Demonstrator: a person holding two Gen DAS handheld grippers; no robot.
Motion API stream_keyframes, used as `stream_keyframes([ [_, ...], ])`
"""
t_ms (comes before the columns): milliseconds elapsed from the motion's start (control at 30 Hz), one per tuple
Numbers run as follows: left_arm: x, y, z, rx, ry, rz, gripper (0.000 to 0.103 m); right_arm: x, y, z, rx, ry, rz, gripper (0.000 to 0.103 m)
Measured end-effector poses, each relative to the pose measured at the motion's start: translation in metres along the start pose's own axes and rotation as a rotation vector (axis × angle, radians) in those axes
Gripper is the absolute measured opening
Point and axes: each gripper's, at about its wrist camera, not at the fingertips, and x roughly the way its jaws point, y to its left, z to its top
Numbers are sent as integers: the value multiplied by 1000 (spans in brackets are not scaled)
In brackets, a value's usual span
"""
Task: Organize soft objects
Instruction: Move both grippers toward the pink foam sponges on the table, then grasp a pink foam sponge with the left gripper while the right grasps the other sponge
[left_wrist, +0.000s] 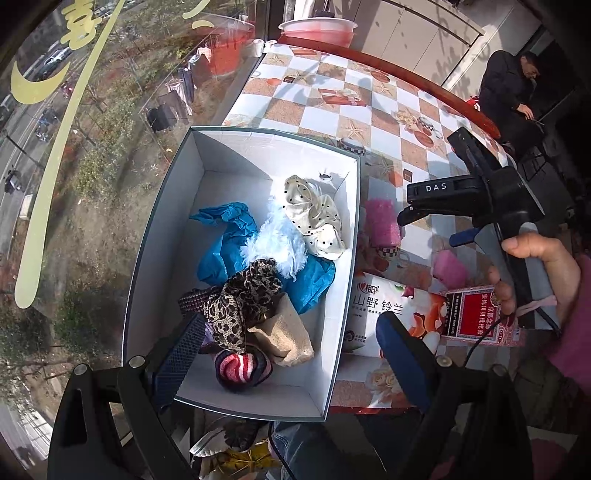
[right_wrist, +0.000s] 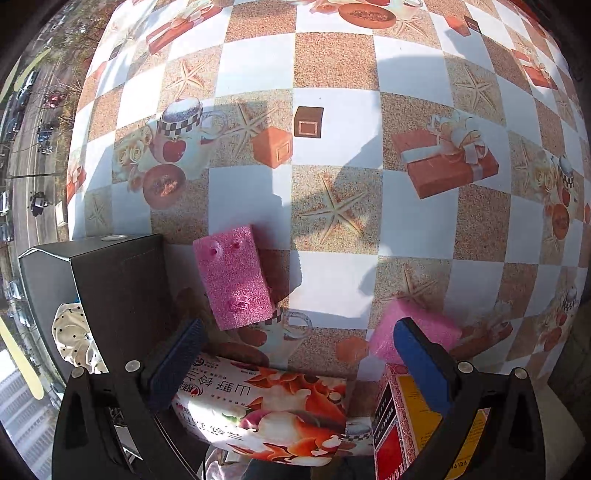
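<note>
Cardboard, dark outside and plain white inside, forms the open rectangular box (left_wrist: 236, 155) on the desk (left_wrist: 321, 107), whose glossy cloth is printed in white and sandy checks with starfish, cups and gift parcels. Inside the box lies a heap of soft things: a crinkled blue cloth (left_wrist: 221, 254), a fluffy white feathery piece (left_wrist: 277, 243), a cream satin scrunchie with black dots (left_wrist: 314, 218), a leopard-print scrunchie (left_wrist: 240, 299), a beige knitted piece (left_wrist: 284, 336) and a red-and-white striped roll (left_wrist: 236, 365).

The left claw (left_wrist: 291, 354) hangs over the near end of the box, its blue ribbed pads wide apart and empty. The right claw (right_wrist: 299, 365) is spread wide too, holding nothing, low over a flowered tissue pack (right_wrist: 273, 417) bearing the characters 山野铃兰; a red patterned carton (right_wrist: 399, 432) lies just beside the pack. Two porous pink sponges sit on the desk beyond: a block-shaped one (right_wrist: 236, 277) beside the box wall, and a paler one (right_wrist: 428, 328) partly behind the right pad. In the left view, the right tool's black clamp reads "DAS".
</note>
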Motion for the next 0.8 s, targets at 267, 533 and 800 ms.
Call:
stream_keyframes([
  [267,-1,6,-12,-9,29,35,95,40,13,7,-68,24,-104,103],
  [533,6,-13,2,30,36,-28,95,-31,-71,-5,298,-1,253,103],
  [800,10,-76,41,191,10,-97,95,-120,-84,-45,215,28,432,103],
])
